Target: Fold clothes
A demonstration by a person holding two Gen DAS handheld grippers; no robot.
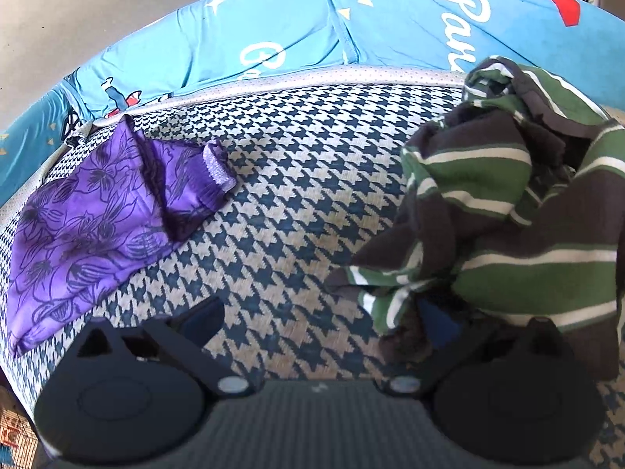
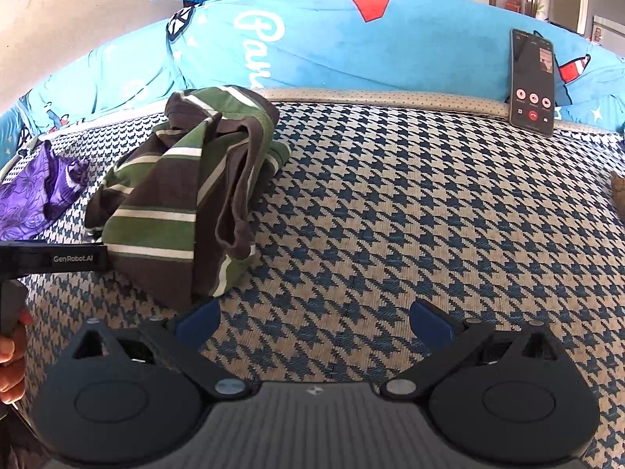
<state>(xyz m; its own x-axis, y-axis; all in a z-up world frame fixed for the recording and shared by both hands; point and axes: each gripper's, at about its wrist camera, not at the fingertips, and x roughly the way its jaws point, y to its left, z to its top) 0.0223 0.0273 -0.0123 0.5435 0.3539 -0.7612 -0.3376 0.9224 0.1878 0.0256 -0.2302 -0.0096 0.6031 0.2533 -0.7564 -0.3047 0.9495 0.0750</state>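
Bed cover (image 2: 390,211): blue-and-cream houndstooth weave, spread flat, serving as the work surface.

Striped garment (image 2: 187,195): brown, green and white, crumpled in a heap on the left half of the cover (seen from the right wrist view); one edge lies over the right finger of the left gripper (image 1: 324,324).

Left gripper: jaws spread wide; its left blue pad (image 1: 205,318) is bare over the cover, the right one partly buried under the striped cloth. Whether it actually grips the cloth, I cannot tell.

Right gripper (image 2: 314,320): jaws spread wide, both blue pads showing, nothing between them; it hangs over bare cover just beside the heap.

Purple floral garment (image 1: 86,211): lying loosely at the far left of the cover, apart from the striped heap.

Blue printed bolster (image 2: 332,47): along the far edge of the bed.

Phone (image 2: 532,82): upright, propped against the bolster, screen lit.

A hand (image 2: 11,355): at the left edge, on a dark handle.
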